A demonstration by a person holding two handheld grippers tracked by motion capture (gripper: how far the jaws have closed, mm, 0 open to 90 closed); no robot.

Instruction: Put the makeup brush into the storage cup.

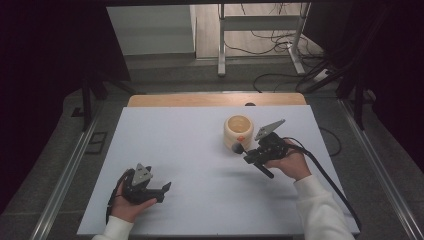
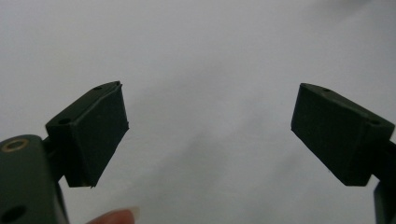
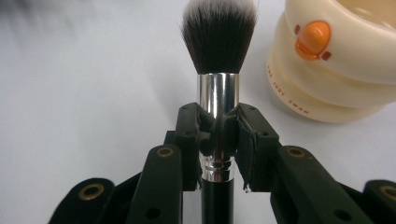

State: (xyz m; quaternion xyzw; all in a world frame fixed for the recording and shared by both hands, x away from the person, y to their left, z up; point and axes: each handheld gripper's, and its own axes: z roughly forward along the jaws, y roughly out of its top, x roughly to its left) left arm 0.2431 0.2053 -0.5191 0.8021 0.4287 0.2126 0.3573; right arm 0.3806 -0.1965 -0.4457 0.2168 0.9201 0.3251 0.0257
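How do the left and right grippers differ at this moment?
The left gripper has its jaws spread wide with bare table between them; the right gripper is clamped on the makeup brush at its silver ferrule. The left sits near the table's front edge, the right beside the cream cup. Both are hand-held, with black jaws.

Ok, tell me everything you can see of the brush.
The brush is a makeup brush: dense dark bristles with whitish tips, a shiny silver ferrule, a black handle. The right gripper is shut on the ferrule, jaws pressing both sides. In the high view it is held low over the white table, bristles towards the cream pot, close beside it; whether they touch is unclear.
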